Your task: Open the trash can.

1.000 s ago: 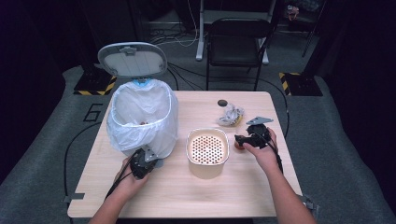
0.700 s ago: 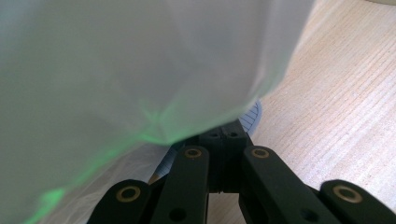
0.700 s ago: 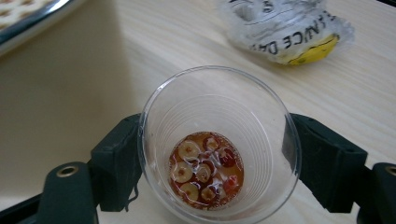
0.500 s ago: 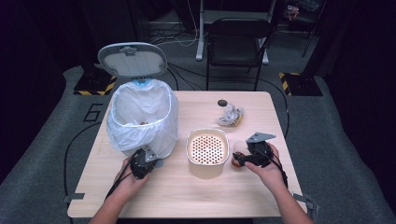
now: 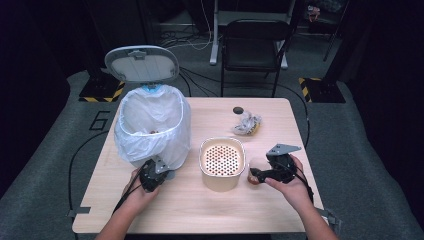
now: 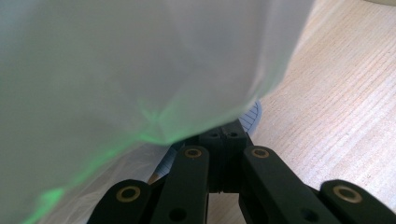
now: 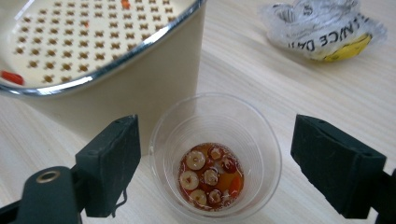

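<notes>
A: Right claw (image 7: 212,163) status?
B: Jaws spread wide, one on each side of the clear cup (image 7: 215,156), neither touching it. Cup stands upright on the worktop (image 7: 261,79), lower centre of the right gripper view. Reddish liquid and sliced bits at its bottom.
A: What's around it?
B: Cream perforated basket (image 7: 107,46) just beside it, upper left of the frame. Crumpled wrapper (image 7: 322,28) upper right, well apart.
A: In the high view?
B: Cup (image 5: 254,177) sits right of the basket (image 5: 222,162), at the right claw (image 5: 256,176), lower right.
A: Left claw (image 6: 223,135)?
B: Jaws pressed together against the white bin bag (image 6: 130,70). Can't tell whether they pinch any of it. In the high view it (image 5: 159,172) sits at the foot of the bin (image 5: 152,125), lower left.
</notes>
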`<state>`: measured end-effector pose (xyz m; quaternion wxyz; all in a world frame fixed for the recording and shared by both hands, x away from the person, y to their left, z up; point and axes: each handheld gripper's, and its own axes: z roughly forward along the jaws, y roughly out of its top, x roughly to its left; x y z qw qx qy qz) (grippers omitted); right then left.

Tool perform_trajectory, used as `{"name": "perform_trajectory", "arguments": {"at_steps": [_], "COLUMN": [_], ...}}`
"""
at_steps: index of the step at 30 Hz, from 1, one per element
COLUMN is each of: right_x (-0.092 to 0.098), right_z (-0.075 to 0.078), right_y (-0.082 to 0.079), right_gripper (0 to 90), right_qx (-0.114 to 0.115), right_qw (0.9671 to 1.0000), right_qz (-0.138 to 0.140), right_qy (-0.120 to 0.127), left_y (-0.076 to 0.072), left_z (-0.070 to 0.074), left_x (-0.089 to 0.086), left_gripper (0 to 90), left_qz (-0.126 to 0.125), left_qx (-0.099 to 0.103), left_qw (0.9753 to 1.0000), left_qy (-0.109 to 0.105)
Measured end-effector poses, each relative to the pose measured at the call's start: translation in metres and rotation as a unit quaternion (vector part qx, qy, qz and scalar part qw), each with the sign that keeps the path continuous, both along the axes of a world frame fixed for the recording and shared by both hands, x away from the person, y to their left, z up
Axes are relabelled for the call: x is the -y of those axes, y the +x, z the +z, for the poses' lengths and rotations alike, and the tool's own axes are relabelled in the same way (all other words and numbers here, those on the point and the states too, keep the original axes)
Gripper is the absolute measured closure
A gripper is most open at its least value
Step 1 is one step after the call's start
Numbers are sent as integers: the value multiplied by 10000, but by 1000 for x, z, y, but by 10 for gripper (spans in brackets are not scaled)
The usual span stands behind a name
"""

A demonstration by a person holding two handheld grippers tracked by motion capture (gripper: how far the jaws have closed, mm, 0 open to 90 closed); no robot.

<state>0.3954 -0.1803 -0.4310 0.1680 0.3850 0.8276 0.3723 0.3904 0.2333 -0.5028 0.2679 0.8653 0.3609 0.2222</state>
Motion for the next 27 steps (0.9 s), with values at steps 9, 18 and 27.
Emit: {"name": "perform_trajectory", "arguments": {"at_steps": [9, 18, 27], "right_x": [2, 8, -4], "right_z": [33, 64, 71], "right_y": [4, 39, 91], "right_gripper": [171, 195, 185], "right_qx": [141, 287, 172], "right_qw": [9999, 9990, 9984], "right_qz": [5, -260, -500], "right_qy": [-81, -234, -189], "left_y": [0, 0, 0], "left_z": [0, 1, 0], "left_x": [0, -1, 0], "left_gripper": [900, 900, 900], "left_qz": [-1, -18, 4], "left_qx": [-3, -15, -9], "left_qw": [10000, 10000, 10000], "left_qy": [-7, 56, -27]}}
